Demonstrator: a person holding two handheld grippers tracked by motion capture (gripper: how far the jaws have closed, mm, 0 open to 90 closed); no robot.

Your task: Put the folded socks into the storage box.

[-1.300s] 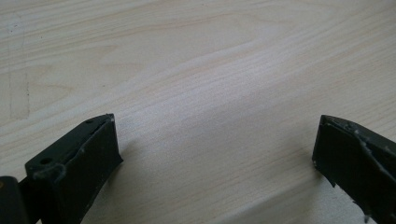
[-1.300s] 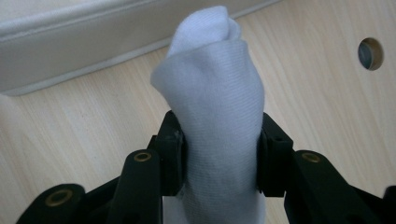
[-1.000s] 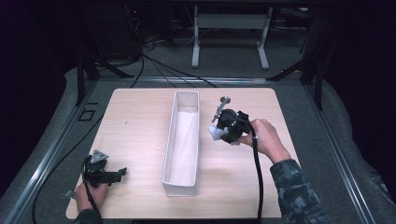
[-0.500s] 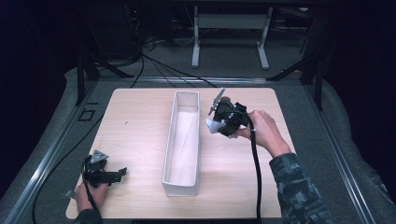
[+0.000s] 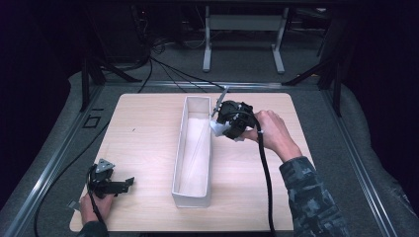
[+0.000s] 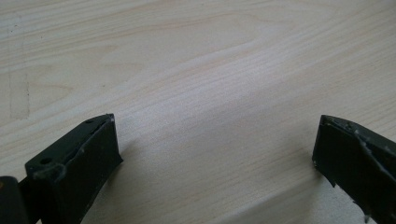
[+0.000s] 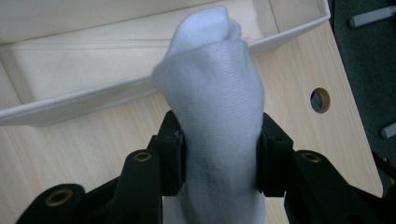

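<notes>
A long white box (image 5: 191, 197) lies lengthwise down the middle of the wooden table (image 5: 143, 133); its inside holds nothing that I can see. My right gripper (image 5: 220, 124) hangs just right of the box's far half, shut on a rolled white sock (image 5: 217, 129). In the right gripper view the sock (image 7: 215, 107) bulges up between the two black jaws, with the box's wall (image 7: 93, 105) right behind it. My left gripper (image 5: 129, 181) rests at the near left corner of the table, open. In the left gripper view its fingers (image 6: 79, 158) stand wide apart over bare wood.
Metal rails frame the table, and a cable (image 5: 267, 182) trails from the right gripper along the person's sleeve. A round hole (image 7: 320, 100) in the tabletop lies near the box's far end. Stand legs and cables sit on the floor behind.
My right gripper has carried the sock up and to the left, closer to the box's far half. The left gripper has stayed where it was.
</notes>
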